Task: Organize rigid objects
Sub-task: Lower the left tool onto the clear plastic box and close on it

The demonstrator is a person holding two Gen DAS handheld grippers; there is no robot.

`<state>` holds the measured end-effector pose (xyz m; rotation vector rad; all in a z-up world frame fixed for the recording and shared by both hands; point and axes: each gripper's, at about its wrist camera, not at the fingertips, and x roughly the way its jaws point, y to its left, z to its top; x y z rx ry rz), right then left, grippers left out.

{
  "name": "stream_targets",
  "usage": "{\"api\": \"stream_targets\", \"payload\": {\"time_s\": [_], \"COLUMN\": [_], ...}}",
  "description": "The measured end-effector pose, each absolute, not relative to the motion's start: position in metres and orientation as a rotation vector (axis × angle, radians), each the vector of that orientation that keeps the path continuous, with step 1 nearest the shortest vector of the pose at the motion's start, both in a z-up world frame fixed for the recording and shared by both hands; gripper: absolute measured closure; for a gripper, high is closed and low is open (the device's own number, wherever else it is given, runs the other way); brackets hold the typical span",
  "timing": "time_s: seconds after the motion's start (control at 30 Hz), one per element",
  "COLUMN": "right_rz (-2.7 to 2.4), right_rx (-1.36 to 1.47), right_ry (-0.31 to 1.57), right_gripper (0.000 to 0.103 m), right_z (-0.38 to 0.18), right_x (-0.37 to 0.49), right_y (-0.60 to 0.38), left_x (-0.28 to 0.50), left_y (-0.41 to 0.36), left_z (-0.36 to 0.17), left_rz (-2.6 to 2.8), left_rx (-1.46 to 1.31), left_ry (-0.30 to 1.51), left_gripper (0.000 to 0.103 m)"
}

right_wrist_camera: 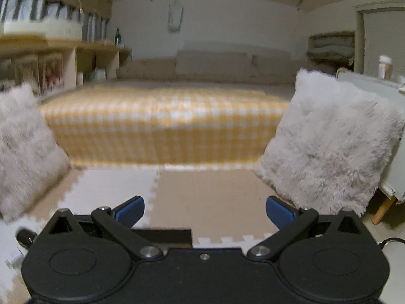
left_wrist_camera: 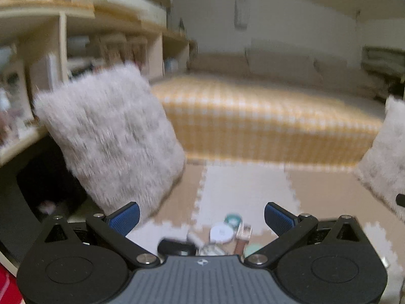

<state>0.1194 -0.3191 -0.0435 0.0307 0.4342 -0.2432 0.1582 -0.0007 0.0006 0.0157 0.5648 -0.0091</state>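
In the left wrist view a small heap of rigid objects lies on the foam floor mat just below my left gripper (left_wrist_camera: 202,217): a white round disc (left_wrist_camera: 221,232), a teal ring-shaped item (left_wrist_camera: 233,220), a brown strap-like piece (left_wrist_camera: 240,245) and a black rounded object (left_wrist_camera: 177,247). The left gripper is open and empty above them. In the right wrist view my right gripper (right_wrist_camera: 205,210) is open and empty over the beige mat. A black flat object (right_wrist_camera: 162,236) shows partly under it. A black cylindrical item (right_wrist_camera: 25,236) lies at the left.
A yellow checked mattress (right_wrist_camera: 162,124) lies ahead on the floor, with a beige sofa (right_wrist_camera: 212,67) behind. Fluffy grey cushions stand at the left (left_wrist_camera: 111,136) and the right (right_wrist_camera: 326,141). Wooden shelves (left_wrist_camera: 83,43) line the left wall. A white table (right_wrist_camera: 379,96) stands at the right.
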Motion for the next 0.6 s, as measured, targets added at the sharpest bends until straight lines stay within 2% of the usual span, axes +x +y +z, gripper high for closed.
{"api": "stream_targets", "payload": {"time_s": [0.2,0.27,0.33,0.47,0.53,0.6], "right_rz": [-0.178,-0.161,-0.153,-0.129,-0.109,-0.081], "right_rx": [0.087,0.111,0.124,0.169,0.188,0.195], "right_ry": [0.603,0.666,0.721,0.816,0.854,0.869], "right_gripper": [0.000,0.005,0.022,0.042,0.056,0.061], "right_z": [-0.069,-0.077,-0.088,-0.103,-0.107,-0.110], "right_x": [0.144,0.149,0.154,0.162,0.164,0.167], "right_y": [-0.338,-0.342,-0.346,-0.351,-0.349,-0.347], "left_x": [0.193,0.201,0.207,0.213,0.219,0.223], "left_y": [0.016,0.019,0.020,0.019,0.022,0.026], "left_z": [-0.048,-0.066,-0.080,-0.105,-0.119,-0.131], "left_rz": [0.022,0.022,0.013,-0.010,-0.003,0.021], "left_rx": [-0.021,-0.035,-0.046,-0.083,-0.112,-0.129], "left_ry": [0.770,0.843,0.900,1.015,1.074,1.119], "left_gripper": [0.000,0.000,0.000,0.000,0.000,0.000]}}
